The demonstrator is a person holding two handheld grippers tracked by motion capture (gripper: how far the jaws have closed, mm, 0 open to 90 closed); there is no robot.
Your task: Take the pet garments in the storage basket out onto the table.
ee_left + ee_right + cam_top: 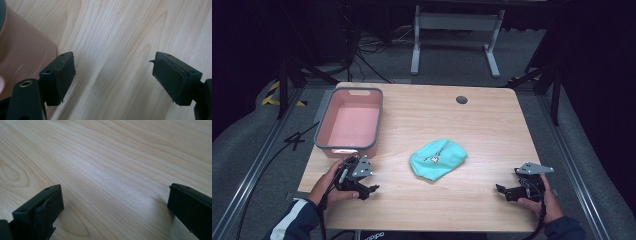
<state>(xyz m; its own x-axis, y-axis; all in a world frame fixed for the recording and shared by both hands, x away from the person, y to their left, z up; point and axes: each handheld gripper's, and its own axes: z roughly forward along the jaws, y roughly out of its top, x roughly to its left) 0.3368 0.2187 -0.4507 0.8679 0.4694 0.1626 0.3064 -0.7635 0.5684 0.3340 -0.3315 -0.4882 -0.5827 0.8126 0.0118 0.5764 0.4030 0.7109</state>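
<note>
Tools [371, 189] [503, 191], both released and empty near the table's [492, 130] front corners, should pinch the cloth's [438, 159] edges low.

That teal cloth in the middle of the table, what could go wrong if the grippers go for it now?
The teal cloth lies soft and bunched, so open jaws might pinch just one fold and let the rest sag or slip. The left gripper sits close beside the pink bin and could knock it when it swings. The right gripper starts well off to the side, so the two might grab unevenly.
</note>
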